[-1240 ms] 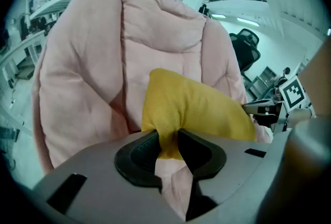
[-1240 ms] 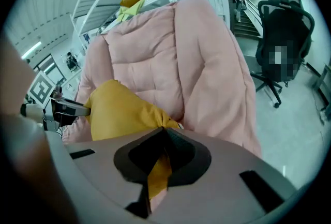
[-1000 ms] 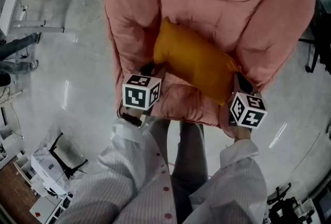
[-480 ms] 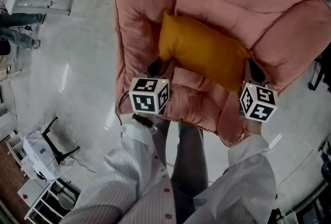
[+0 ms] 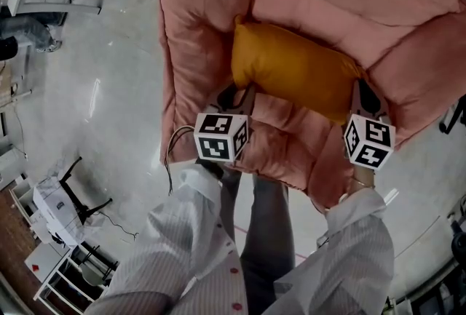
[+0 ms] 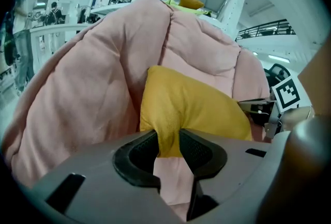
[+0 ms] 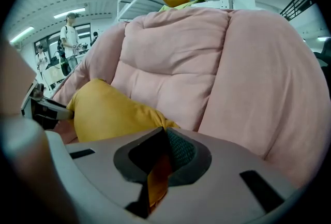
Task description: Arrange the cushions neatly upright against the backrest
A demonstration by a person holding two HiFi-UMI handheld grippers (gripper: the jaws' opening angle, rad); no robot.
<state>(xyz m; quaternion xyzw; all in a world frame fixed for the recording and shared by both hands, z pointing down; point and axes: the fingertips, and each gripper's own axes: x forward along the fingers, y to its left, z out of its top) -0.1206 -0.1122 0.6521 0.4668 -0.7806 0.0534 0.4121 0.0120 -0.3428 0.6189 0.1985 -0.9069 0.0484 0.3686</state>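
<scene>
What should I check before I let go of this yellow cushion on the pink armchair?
1. Hold of the left gripper: ok. A corner of the yellow cushion is pinched between its fingers, which are opening.
2. Hold of the right gripper: ok, shut on the other corner.
3. Cushion touching the backrest: ok.
4. Cushion upright: cannot tell; its top edge looks slanted.
</scene>
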